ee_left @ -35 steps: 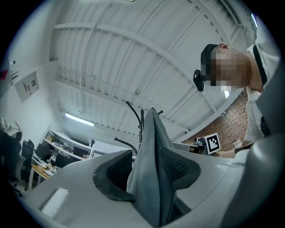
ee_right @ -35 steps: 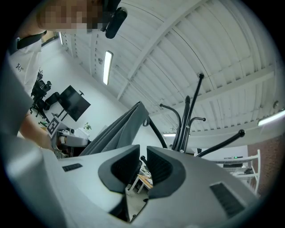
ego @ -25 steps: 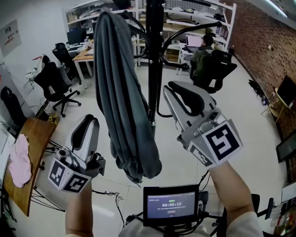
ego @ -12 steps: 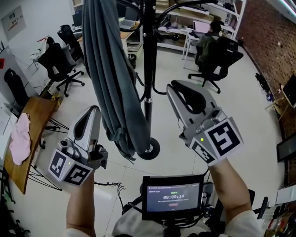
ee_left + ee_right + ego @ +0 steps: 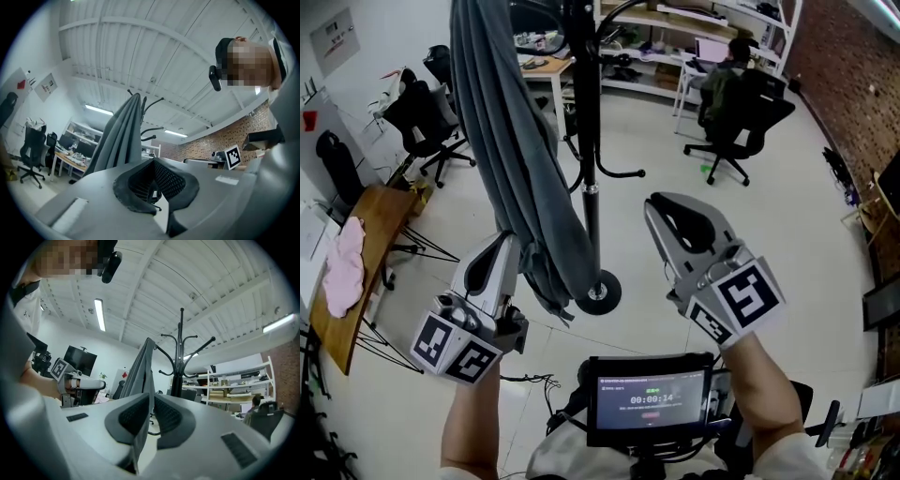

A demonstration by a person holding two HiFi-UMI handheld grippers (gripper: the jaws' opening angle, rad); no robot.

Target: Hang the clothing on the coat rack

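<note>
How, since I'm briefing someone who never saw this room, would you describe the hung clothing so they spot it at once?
Find the black coat rack on its round base mid-floor. From its top hangs the grey garment, falling in long folds beside the pole. It is the only cloth on the rack; the pink cloth lies on a wooden table.

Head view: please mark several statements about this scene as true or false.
1. The dark grey cloth garment hangs on the black metal coat rack. True.
2. The left tool grips the garment. False: its jaws are shut on nothing, beside the garment.
3. A pink cloth lies at the edge of the brown wooden table. True.
4. The seated person is at the left edge. False: the person sits at the upper right, by a black office chair.
</note>
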